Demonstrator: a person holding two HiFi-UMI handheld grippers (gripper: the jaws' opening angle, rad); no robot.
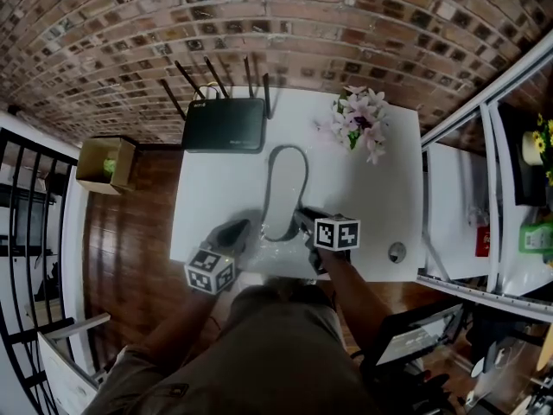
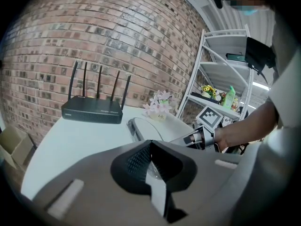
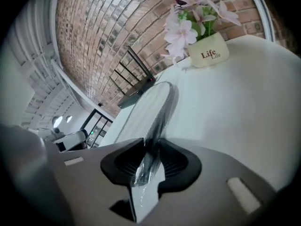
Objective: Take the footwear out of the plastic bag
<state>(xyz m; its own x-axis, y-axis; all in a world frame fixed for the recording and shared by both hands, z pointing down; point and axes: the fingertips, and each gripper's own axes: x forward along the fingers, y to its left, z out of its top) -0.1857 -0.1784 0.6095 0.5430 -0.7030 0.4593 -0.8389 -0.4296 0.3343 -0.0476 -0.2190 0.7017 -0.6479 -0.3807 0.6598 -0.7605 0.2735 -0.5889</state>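
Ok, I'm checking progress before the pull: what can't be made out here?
- Footwear: the head view shows one grey face only; the underside lies against the table.
- Plastic bag: its mouth. The clear film fades in the head view, and the right gripper view shows only a pinched bunch.
- Round thing near the table edge: too small to name.

A black router (image 1: 224, 124) with thin sticks on top sits on the white worktop (image 1: 207, 193), far ahead of the left jaws. A small white pot of pink flowers (image 3: 208, 53) stands ahead of the right jaws, a bit to their right. Behind both is a brick wall (image 1: 259, 24).
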